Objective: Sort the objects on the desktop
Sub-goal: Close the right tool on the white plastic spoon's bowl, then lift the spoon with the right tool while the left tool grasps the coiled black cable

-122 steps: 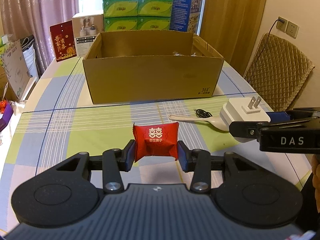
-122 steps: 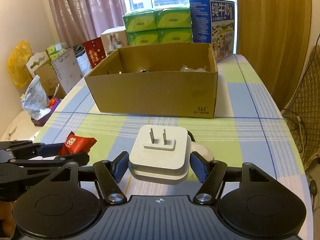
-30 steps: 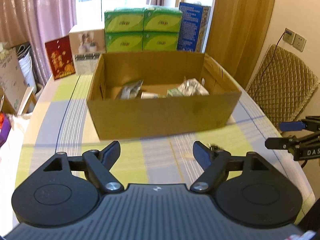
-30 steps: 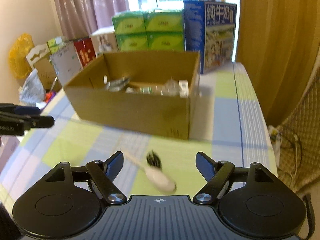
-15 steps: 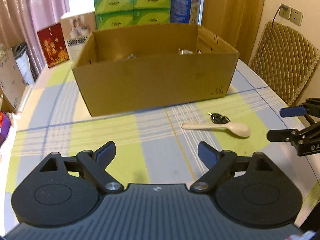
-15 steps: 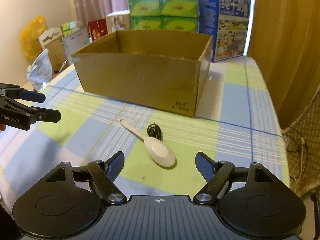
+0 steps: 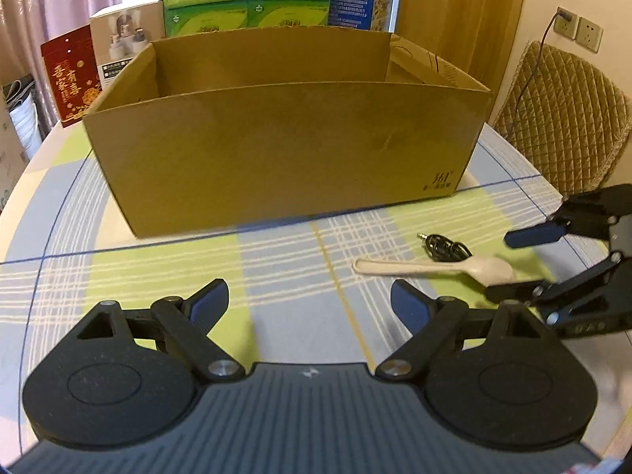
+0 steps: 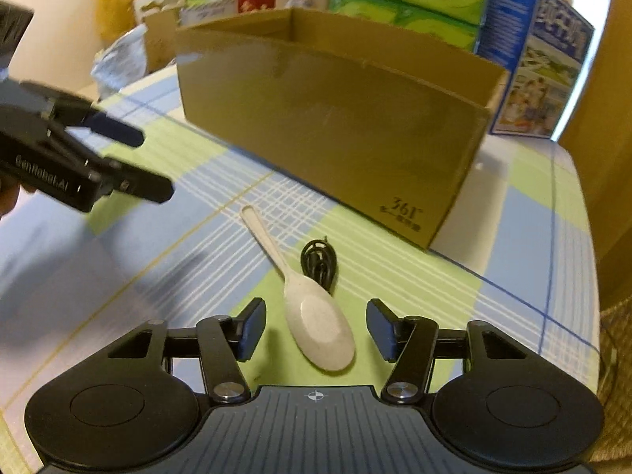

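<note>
Spoon [image 8: 312, 308] lay before the cardboard box [image 8: 331, 126], cable coil [image 8: 319, 262] touching.
Both grippers' jaws stood spread, empty; tabletop [image 8: 513, 237] open right of the box.

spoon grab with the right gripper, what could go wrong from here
The right gripper is open around the bowl of the spoon, which lies flat on the tablecloth; closing on that low, rounded end could make it slip or flip out.

The coiled black cable touches the spoon's neck, so it may get dragged along.

The left gripper hovers open near the handle end, so the two could collide if both move in.
</note>
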The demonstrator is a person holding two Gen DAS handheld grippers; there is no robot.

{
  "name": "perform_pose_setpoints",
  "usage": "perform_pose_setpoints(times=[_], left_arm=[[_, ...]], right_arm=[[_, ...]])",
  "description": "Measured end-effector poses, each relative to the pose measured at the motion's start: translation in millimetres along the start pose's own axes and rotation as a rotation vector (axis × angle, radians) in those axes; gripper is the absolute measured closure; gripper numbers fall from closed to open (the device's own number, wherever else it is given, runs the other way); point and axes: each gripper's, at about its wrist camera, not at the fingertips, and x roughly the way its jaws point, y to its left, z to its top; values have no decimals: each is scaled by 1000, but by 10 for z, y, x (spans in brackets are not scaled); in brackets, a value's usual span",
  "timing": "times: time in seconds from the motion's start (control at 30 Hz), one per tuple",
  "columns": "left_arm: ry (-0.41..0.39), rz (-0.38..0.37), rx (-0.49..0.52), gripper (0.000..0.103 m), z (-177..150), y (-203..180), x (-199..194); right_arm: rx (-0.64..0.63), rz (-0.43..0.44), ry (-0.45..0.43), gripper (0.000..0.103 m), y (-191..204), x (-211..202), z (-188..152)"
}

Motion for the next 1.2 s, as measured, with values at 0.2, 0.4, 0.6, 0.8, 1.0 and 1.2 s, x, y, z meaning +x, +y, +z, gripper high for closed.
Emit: perform_pose_setpoints(times=[0.2, 0.4, 0.6, 0.8, 1.0, 1.2], left_arm=[[17, -24, -13, 17, 0, 9, 101], [23, -22, 6, 17, -18, -22, 98], [21, -6, -10, 16, -23, 23, 43], [28, -1, -10, 16, -44, 37, 23], [27, 3, -35, 16, -53, 99, 11], [28, 7, -56, 16, -68, 173, 7]], right_arm=[[-3, 16, 40, 50, -18, 153, 19], [14, 30, 79, 65, 19, 167, 11], [35, 54, 97, 74, 215, 88, 26], [96, 124, 97, 74, 406, 63, 15], [93, 77, 39, 73, 545, 76, -21], [72, 64, -4, 69, 583, 131, -27]])
